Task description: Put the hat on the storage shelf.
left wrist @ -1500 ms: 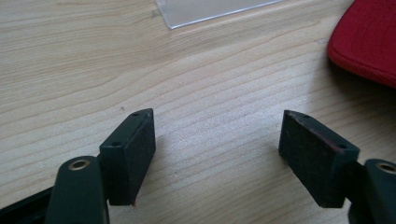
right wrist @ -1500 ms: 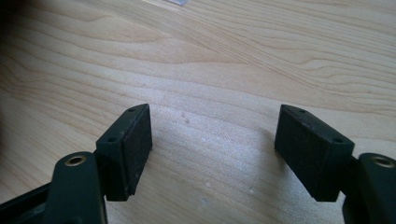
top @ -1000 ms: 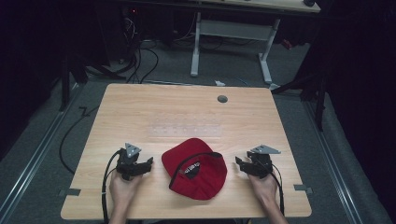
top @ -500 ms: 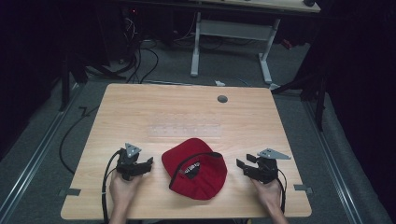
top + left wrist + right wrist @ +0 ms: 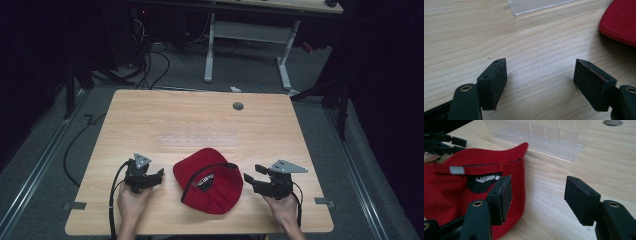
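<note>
Near the desk's (image 5: 150, 115) front edge a red cap (image 5: 210, 180) lies upside down between the left gripper (image 5: 156, 176), jaws spread and empty, and the right gripper (image 5: 248, 180), whose empty jaws have just been opening. Its black inner label carries white writing, unreadable. Beyond stand a clear plastic rack (image 5: 536, 137) and a grey grommet (image 5: 238, 106).

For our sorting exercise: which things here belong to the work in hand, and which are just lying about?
In hand: red cap; left gripper and right gripper, both open, either side of it.
Lying about: clear plastic organiser; table's grommet hole.
</note>
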Demonstrator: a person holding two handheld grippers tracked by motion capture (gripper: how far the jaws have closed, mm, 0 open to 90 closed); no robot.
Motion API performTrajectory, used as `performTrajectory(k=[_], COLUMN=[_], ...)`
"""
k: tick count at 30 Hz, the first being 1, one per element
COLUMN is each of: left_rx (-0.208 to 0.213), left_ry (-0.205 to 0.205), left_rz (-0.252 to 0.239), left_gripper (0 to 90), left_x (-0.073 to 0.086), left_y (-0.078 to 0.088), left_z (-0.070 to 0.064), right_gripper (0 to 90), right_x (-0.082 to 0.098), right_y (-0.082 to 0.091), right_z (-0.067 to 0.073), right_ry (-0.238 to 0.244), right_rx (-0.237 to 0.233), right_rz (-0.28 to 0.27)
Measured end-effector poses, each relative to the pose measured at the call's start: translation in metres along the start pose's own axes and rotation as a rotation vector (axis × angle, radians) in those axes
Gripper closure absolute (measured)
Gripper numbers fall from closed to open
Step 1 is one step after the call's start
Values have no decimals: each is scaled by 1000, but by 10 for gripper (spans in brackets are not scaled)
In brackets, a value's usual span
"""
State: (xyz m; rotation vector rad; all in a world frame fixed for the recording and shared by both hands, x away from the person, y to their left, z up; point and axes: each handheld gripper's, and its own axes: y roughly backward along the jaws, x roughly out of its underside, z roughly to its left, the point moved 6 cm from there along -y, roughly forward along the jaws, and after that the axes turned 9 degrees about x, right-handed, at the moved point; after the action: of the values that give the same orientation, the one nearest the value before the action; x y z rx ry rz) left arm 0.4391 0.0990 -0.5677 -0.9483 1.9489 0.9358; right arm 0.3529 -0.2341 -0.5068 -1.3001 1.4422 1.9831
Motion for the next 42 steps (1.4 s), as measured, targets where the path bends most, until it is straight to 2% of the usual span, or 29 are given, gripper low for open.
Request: performTrajectory(k=[4, 14, 21, 27, 33, 42], left_rx=[0, 0, 0, 0, 0, -1], left_ry=[0, 1, 0, 2, 1, 1], left_rz=[0, 1, 0, 1, 1, -1], left_gripper=[274, 273, 273, 273, 273, 273], left_x=[0, 0, 0, 0, 0, 0], left_y=[0, 0, 0, 0, 0, 0], left_z=[0, 0, 0, 0, 0, 0], right_gripper=[375, 366, 382, 415, 489, 676], right_x=[-6, -10, -6, 0, 5, 7], right_y=[-6, -39, -56, -70, -80, -85], right_z=[7, 20, 22, 23, 25, 29], right_ry=[17, 32, 20, 30, 30, 38], right_rx=[-20, -72, -92, -97, -96, -126], right_rz=[5, 58, 95, 131, 151, 151])
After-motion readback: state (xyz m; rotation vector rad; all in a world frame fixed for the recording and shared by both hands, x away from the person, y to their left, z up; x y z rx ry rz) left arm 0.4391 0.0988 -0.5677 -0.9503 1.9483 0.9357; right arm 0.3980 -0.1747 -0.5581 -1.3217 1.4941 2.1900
